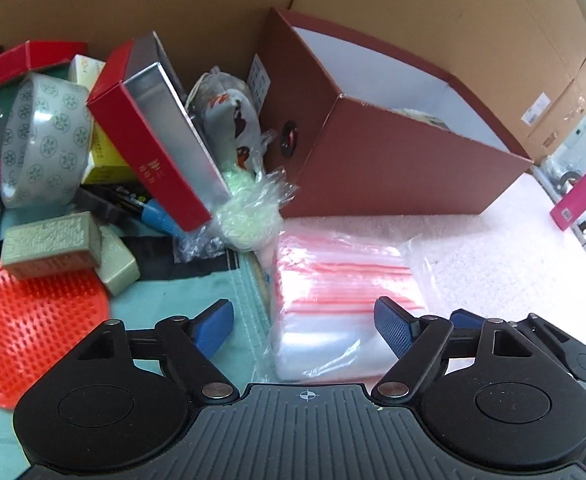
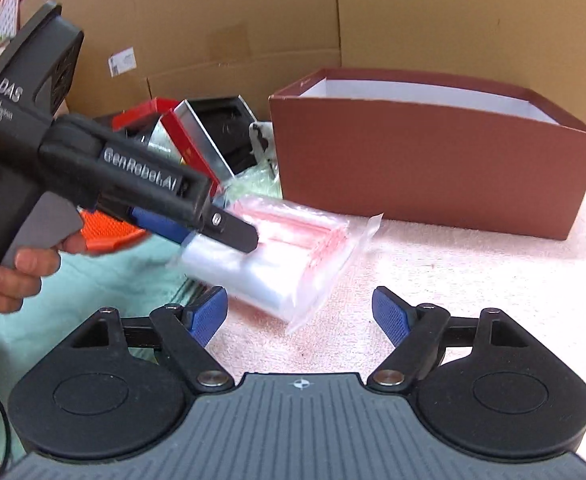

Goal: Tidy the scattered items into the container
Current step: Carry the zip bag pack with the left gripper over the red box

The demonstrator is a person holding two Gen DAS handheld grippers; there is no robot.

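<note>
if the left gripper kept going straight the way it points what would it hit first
Most likely the stack of clear zip bags, which lies between and just ahead of the left gripper's open jaws. The brown box stands beyond it; depth is hard to judge.

The container (image 2: 425, 168) was reddish-brown outside, white inside. The clear bags (image 1: 345, 304) bore red stripes. The tape roll (image 1: 45, 140) was grey with green flower prints; the studded mat (image 1: 33, 332) was orange, the counter (image 2: 473, 280) pale pink.
</note>
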